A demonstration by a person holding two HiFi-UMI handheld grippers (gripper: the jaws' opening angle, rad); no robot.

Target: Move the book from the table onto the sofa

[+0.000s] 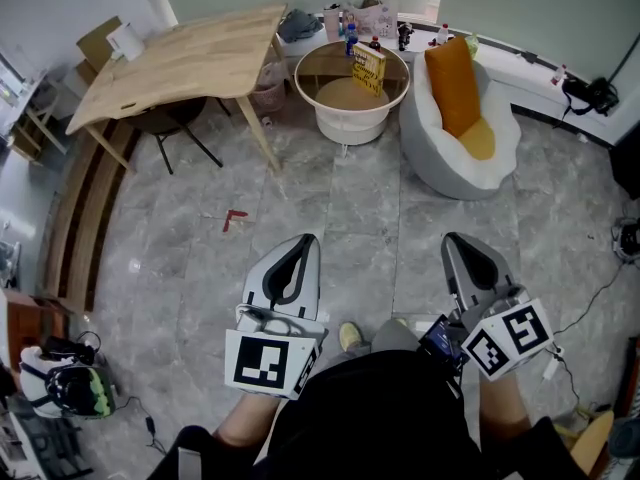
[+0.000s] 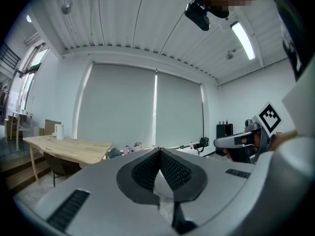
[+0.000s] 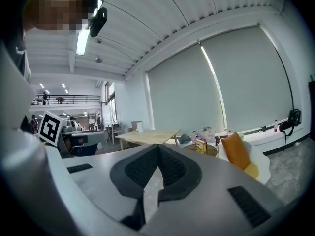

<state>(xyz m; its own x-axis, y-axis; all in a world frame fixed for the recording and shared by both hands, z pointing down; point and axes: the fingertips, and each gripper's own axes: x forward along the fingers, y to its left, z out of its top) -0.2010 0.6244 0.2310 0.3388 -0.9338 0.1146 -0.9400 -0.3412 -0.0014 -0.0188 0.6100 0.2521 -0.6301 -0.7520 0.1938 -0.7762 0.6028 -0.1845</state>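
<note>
Book (image 1: 368, 68): yellow cover, dark print, standing upright on round table (image 1: 350, 123) at my 12 o'clock, well apart from both tools. Cover writing too small to read. Sofa (image 1: 435, 163), white with orange cushion (image 1: 452, 86), at 1 o'clock, just beside table. My left gripper (image 1: 306, 240): jaws pressed together, nothing between. My right gripper (image 1: 452, 240): same, closed, empty.

floor (image 1: 340, 203) being left open ahead, round table (image 1: 350, 123) being boxed in by wooden table (image 1: 180, 58) and sofa (image 1: 440, 158), its far edge being crowded by bottles (image 1: 350, 34)
</note>
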